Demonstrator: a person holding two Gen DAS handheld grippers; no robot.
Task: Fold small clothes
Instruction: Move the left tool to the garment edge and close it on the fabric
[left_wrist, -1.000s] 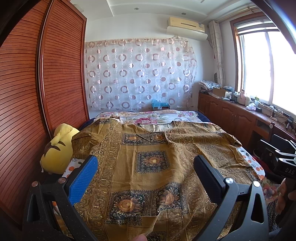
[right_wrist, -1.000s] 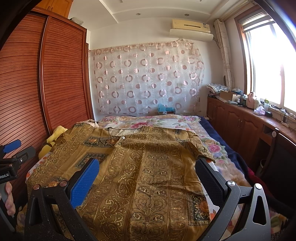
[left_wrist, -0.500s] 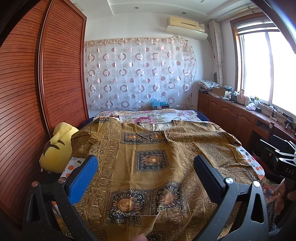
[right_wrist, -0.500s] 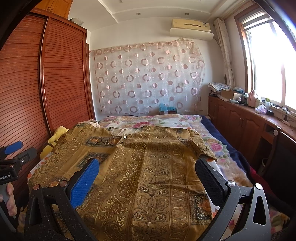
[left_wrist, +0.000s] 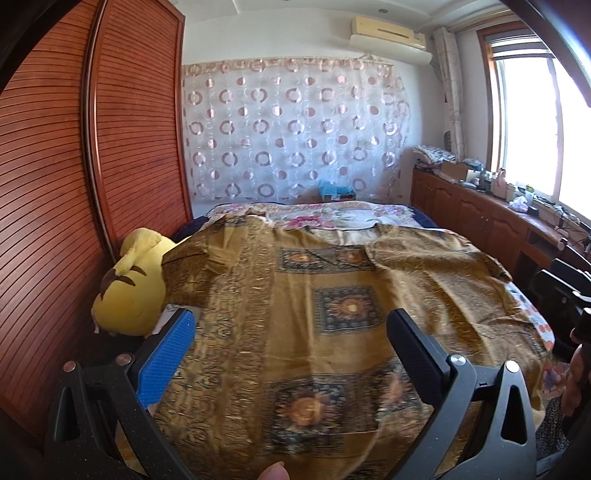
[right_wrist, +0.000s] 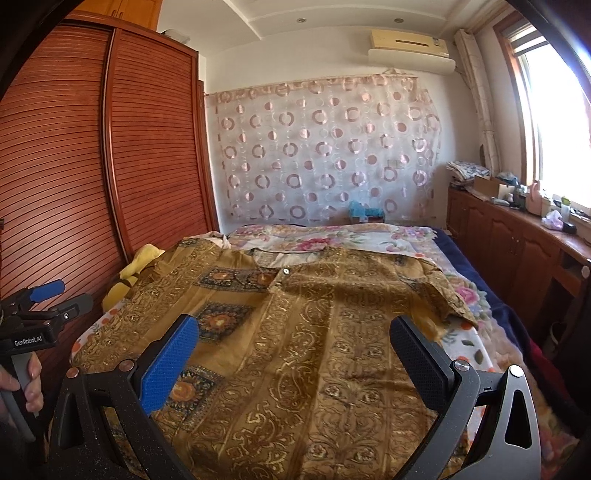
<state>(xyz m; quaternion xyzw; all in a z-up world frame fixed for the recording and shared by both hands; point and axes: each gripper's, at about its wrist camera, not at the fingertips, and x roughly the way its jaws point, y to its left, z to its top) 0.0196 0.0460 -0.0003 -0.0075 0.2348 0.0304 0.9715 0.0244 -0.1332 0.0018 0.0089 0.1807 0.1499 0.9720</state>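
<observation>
Cloth, wood and plastic before you.
Your shirt is matt patterned cloth; wardrobe glossy slatted wood; tool pads textured plastic.

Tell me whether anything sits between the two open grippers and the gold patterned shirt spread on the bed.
Nothing visible does. The gold patterned shirt lies flat and uncovered under both the left gripper and the right gripper. The yellow plush toy lies beside its left edge, clear of either approach.

The left tool hangs over the near edge of the bed, jaws wide apart and empty. A gold patterned shirt lies spread across the bed, with a yellow plush toy touching its left sleeve at the bed's left edge.
</observation>
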